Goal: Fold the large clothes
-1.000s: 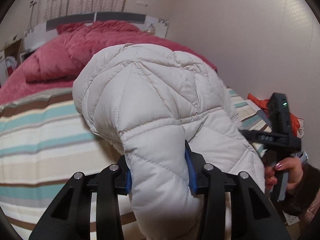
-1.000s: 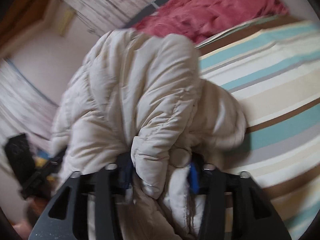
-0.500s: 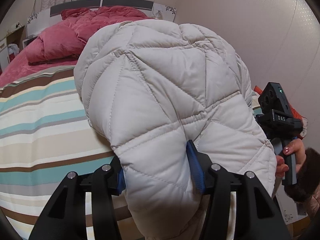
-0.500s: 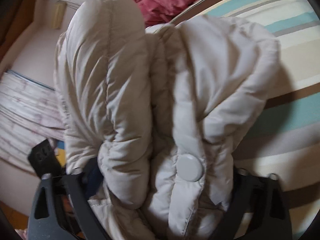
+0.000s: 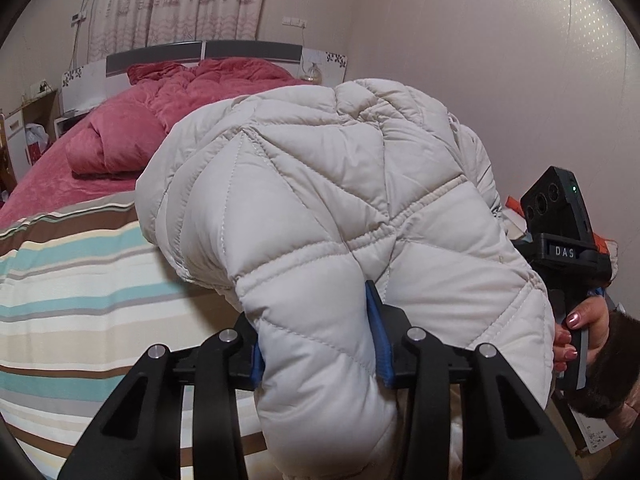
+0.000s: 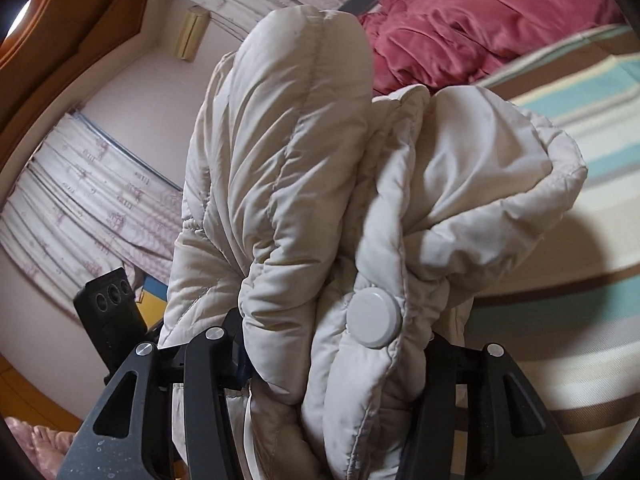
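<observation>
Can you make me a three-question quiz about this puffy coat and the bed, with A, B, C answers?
1. Where is the red quilt?
A. At the headboard end of the bed
B. On the floor
C. In the left gripper

2. What colour is the puffy jacket?
A. Black
B. Cream
C. Green

3. What is the left gripper doing?
A. Hanging open
B. Holding a pillow
C. Clamped on the jacket

Answers: 1 A, it lies bunched by the headboard, beyond the striped blanket. 2 B, its quilted fabric is pale cream. 3 C, the blue-padded jaws squeeze a fold of jacket.
</observation>
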